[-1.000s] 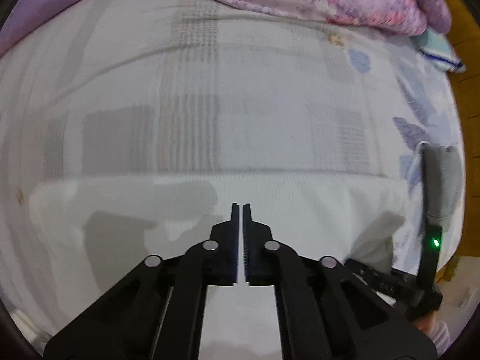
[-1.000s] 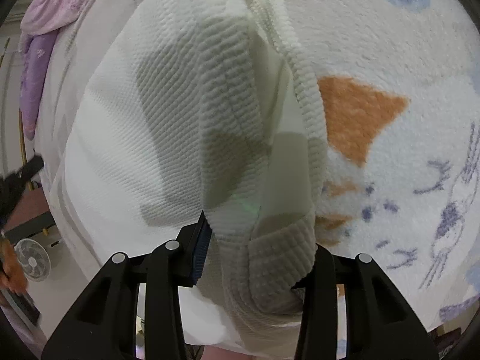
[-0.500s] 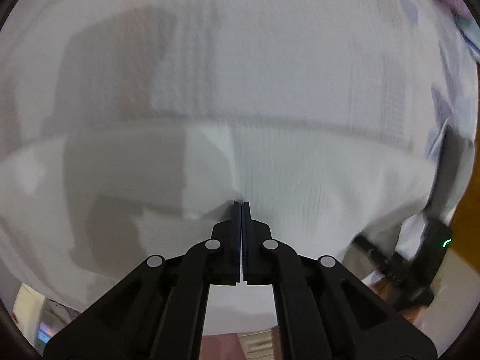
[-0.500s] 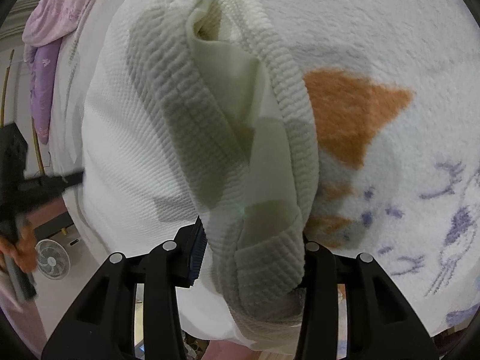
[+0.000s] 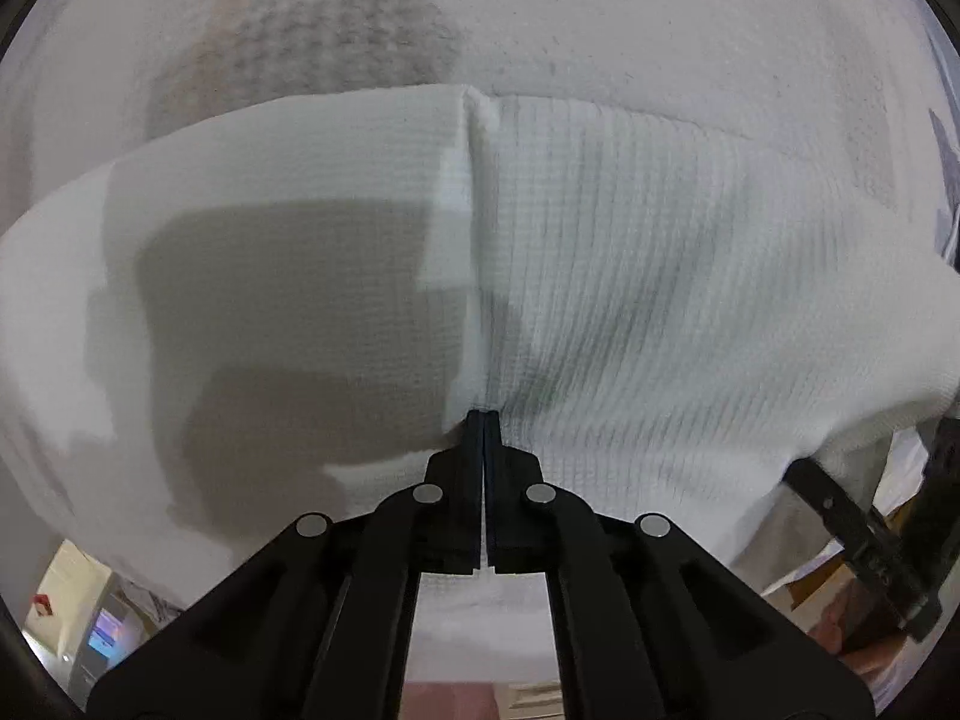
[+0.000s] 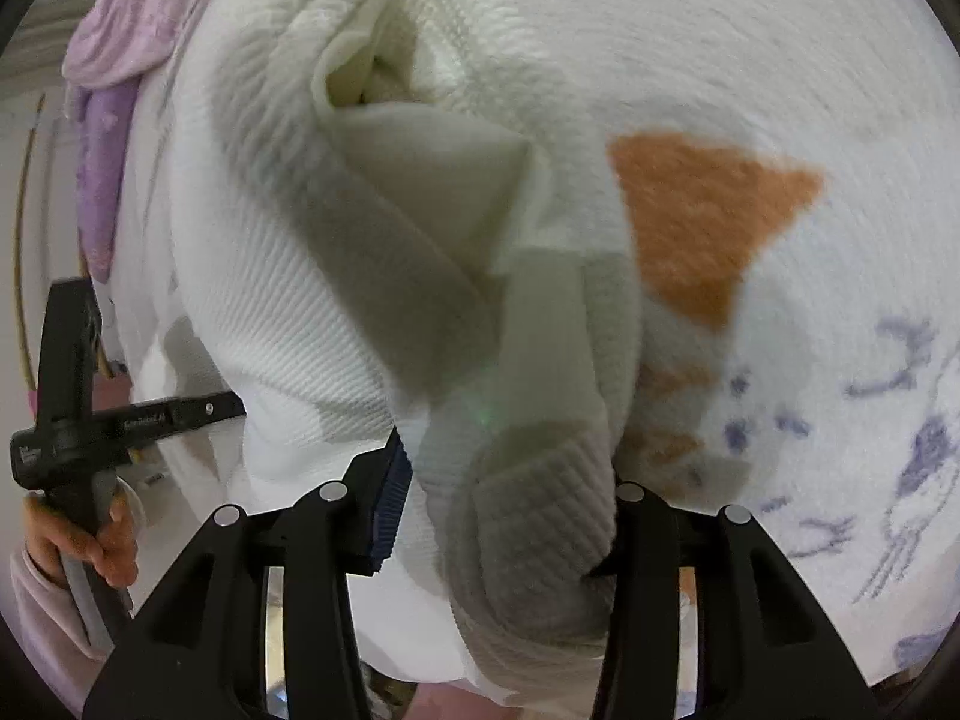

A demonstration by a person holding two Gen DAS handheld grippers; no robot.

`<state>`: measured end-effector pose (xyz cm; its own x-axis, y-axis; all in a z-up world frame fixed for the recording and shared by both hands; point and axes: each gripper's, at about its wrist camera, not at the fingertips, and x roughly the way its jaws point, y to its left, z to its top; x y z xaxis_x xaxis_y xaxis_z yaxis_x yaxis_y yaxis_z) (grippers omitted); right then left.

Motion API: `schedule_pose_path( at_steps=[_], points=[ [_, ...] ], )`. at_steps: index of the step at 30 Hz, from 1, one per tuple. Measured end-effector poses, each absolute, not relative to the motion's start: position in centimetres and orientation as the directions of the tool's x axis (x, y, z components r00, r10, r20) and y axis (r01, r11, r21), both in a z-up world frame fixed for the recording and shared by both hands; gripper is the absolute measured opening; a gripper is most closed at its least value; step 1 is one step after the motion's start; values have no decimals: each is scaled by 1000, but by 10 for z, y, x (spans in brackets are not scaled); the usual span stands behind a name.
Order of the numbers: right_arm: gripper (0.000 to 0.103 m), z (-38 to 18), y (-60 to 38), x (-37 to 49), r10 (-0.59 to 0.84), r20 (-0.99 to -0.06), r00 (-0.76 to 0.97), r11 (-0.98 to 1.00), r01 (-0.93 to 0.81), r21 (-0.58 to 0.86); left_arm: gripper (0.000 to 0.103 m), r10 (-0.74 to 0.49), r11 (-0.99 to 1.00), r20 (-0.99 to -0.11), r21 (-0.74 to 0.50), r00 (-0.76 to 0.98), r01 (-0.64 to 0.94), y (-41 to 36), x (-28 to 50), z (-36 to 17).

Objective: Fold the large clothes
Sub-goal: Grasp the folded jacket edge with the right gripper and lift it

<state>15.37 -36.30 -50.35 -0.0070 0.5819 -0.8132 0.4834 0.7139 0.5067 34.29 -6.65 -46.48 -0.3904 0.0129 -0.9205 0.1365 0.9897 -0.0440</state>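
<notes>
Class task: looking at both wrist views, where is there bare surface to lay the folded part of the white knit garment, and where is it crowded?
Free: the fleecy printed blanket right of the white ribbed knit garment, around the orange triangle print. Crowded: the far left, where a pink and purple quilt is bunched.

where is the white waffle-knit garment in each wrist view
Left wrist: the white waffle-knit garment fills the middle, its fold meeting the shut left gripper.
Right wrist: it fills centre and left, a bunched cuff between the right gripper fingers.
Shared landmark: the left gripper, also at the right view's left edge.
</notes>
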Motion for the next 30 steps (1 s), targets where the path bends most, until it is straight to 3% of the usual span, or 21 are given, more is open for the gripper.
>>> schedule_pose_path(
  at_steps=[2, 7, 10, 12, 14, 17, 19, 24, 30],
  points=[
    [40, -503, -372, 152, 576, -818, -12, 708, 508, 491, 0, 47, 977, -917, -39, -395, 208, -70, 307, -448],
    [41, -501, -372, 151, 546, -837, -15, 751, 452, 482, 0, -41, 993, -944, -76, -328, 94, -49, 262, -471],
    [40, -502, -383, 141, 561, -828, -6, 729, 477, 491, 0, 25, 983, -946, -34, -323, 178, -58, 231, -447],
    [40, -503, -385, 142, 556, -831, -21, 736, 477, 481, 0, -14, 991, -932, -62, -363, 122, -46, 182, -458],
    [40, -502, -384, 144, 549, -836, -27, 750, 457, 478, 0, -56, 992, -964, -82, -259, 91, -36, 151, -452],
    [40, -501, -380, 144, 557, -830, -18, 742, 459, 489, 0, -117, 993, -943, -115, -312, -25, -24, 127, -444],
    [41, -501, -386, 141, 566, -824, -20, 731, 474, 490, 0, -106, 993, -953, -115, -285, 15, -22, 114, -435],
    [41, -498, -390, 139, 577, -816, -27, 725, 476, 497, 0, -144, 988, -980, -150, -140, 30, -32, 171, -395],
    [41, -498, -403, 130, 595, -804, -16, 711, 478, 516, 0, -140, 988, -982, -130, 125, 84, -44, 334, -379]
  ],
)
